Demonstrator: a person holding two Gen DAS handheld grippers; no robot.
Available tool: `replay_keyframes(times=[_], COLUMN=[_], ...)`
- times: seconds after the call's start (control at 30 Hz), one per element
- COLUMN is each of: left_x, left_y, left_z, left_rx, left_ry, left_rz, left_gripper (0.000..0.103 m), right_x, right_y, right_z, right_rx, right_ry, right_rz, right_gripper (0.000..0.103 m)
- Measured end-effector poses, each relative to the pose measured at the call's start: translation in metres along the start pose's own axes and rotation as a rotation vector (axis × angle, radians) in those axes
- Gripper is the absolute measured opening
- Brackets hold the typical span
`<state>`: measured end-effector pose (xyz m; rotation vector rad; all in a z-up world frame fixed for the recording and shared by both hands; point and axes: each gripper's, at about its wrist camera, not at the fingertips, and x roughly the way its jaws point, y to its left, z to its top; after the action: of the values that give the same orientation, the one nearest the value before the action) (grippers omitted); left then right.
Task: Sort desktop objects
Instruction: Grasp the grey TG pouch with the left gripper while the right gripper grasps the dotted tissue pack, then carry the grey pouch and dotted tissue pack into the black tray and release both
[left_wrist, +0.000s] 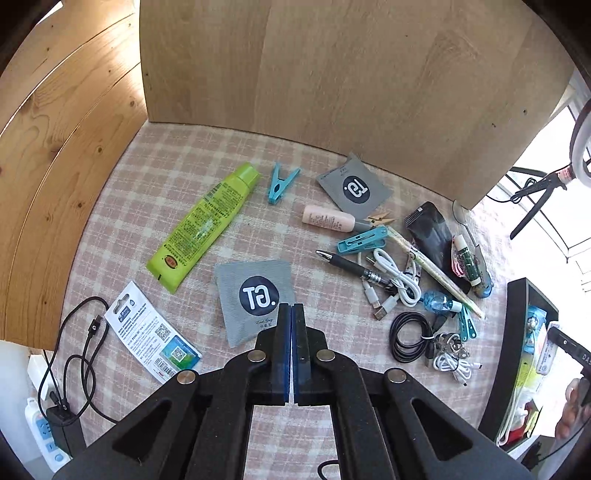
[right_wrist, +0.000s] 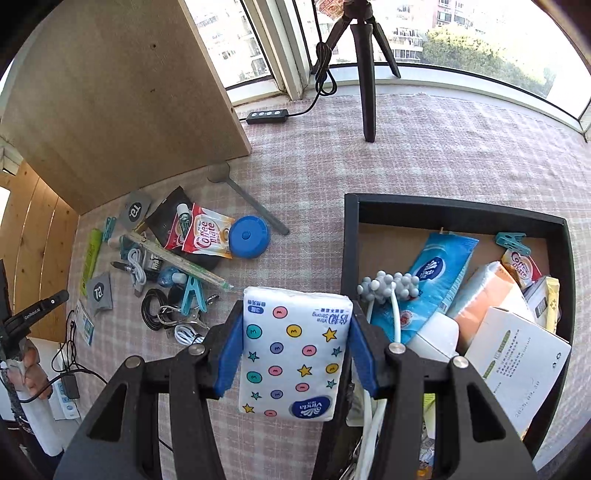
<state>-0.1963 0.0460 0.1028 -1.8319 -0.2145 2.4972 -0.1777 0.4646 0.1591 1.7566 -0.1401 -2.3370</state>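
On the checked bench (left_wrist: 155, 177), a green tube (left_wrist: 201, 221) and grey sachet (left_wrist: 255, 295) lie left of a tangle of cables, pegs and a pen (left_wrist: 354, 264). The left tool (left_wrist: 291, 314) is closed on nothing above the sachet. The right tool (right_wrist: 295, 332) clamps a dotted, starred tissue pack (right_wrist: 295, 354), just left of the crowded black tray (right_wrist: 461, 212); open cloth lies beyond.

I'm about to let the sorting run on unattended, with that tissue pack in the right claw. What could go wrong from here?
1. The black box is already heaped; the tissue pack in the right claw may perch on top and slide out.
2. The pack could snag the white cable at the box's near edge.
3. The left claw is shut and holds nothing; it must open before any pick from the tangled pile.
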Motion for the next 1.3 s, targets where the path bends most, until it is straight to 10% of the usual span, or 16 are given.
replay_keyframes(times=[0.07,0.2,0.6,0.67,0.83,1.3], left_x=[0.0,0.032,0.098,0.099,0.093,0.053], left_y=[-0.002,0.006,0.015,0.019,0.026,0.037], left_z=[0.002,0.008,0.013,0.014,0.018,0.015], left_rx=[0.002,-0.041,-0.087,-0.104,-0.098,-0.099], left_ry=[0.016,0.066,0.182,0.165,0.153,0.081], left_rz=[0.009,0.114,0.172,0.159,0.14,0.102], left_gripper=[0.001,0.052,0.069,0.068,0.017,0.002], right_x=[-0.004,-0.005,0.018,0.021,0.025,0.008], right_y=[-0.01,-0.02,-0.017,-0.018,-0.021,-0.031], right_z=[-0.003,-0.009,-0.012,-0.011,-0.009,-0.01], right_rx=[0.012,0.022,0.01,0.012,0.026,0.042], right_ry=[-0.004,0.001,0.043,0.047,0.051,0.018], right_rz=[-0.003,-0.007,-0.013,-0.018,-0.021,-0.018], right_gripper=[0.051,0.051,0.051,0.051,0.051,0.051])
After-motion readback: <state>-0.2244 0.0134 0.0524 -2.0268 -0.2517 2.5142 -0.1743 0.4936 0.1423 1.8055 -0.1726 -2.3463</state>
